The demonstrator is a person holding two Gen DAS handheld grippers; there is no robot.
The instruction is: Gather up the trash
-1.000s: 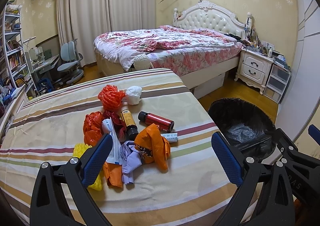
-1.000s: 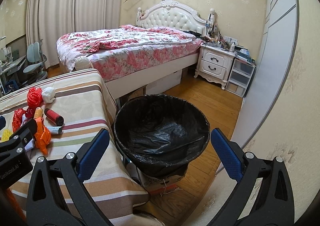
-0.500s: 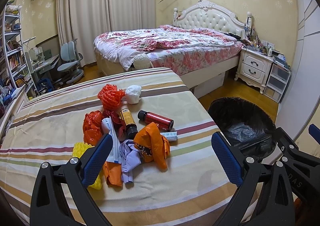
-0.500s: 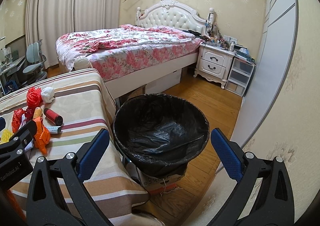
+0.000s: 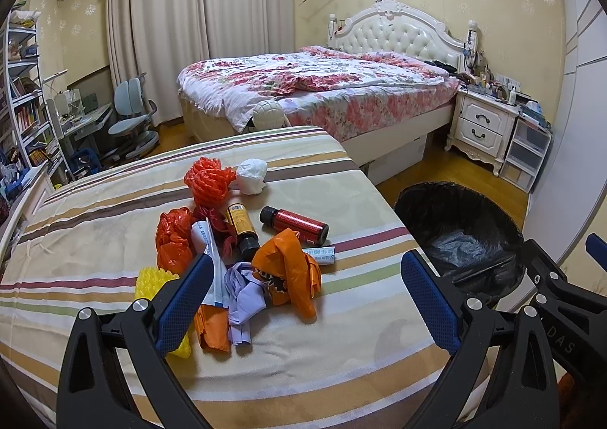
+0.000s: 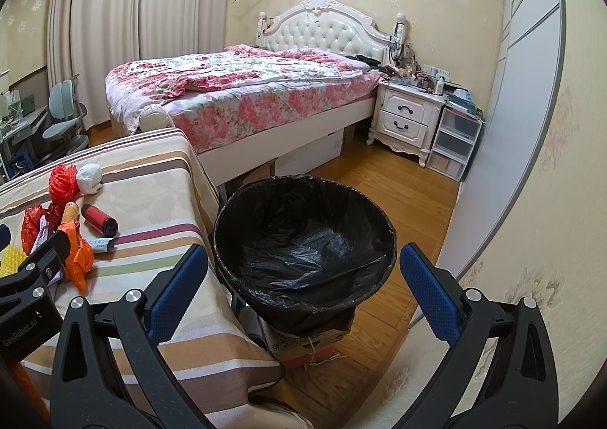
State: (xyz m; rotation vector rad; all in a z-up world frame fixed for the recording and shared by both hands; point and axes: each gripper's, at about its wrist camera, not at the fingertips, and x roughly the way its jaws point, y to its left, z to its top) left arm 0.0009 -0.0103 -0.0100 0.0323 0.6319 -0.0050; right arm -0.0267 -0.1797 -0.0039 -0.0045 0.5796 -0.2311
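A heap of trash lies on the striped table [image 5: 95,239]: an orange plastic bag [image 5: 288,269], a red bottle [image 5: 294,225], an amber bottle [image 5: 241,226], an orange net ball [image 5: 206,180], a white wad [image 5: 251,175], a yellow foam net [image 5: 151,283] and lilac paper [image 5: 244,288]. My left gripper [image 5: 307,300] hangs open just in front of the heap, holding nothing. A bin with a black liner [image 6: 303,239] stands on the floor right of the table. My right gripper [image 6: 299,292] is open above the bin's near rim, empty.
A bed with a floral cover [image 5: 322,87] stands behind the table, a white nightstand [image 5: 483,125] and plastic drawers [image 5: 529,152] to its right. A desk with a chair [image 5: 129,121] and bookshelves [image 5: 22,106] fill the left. The bin rests on a cardboard box [image 6: 303,345]; a wardrobe wall [image 6: 504,106] runs along the right.
Both views have shifted only very slightly; the trash, the bin and both open grippers stand as they did.
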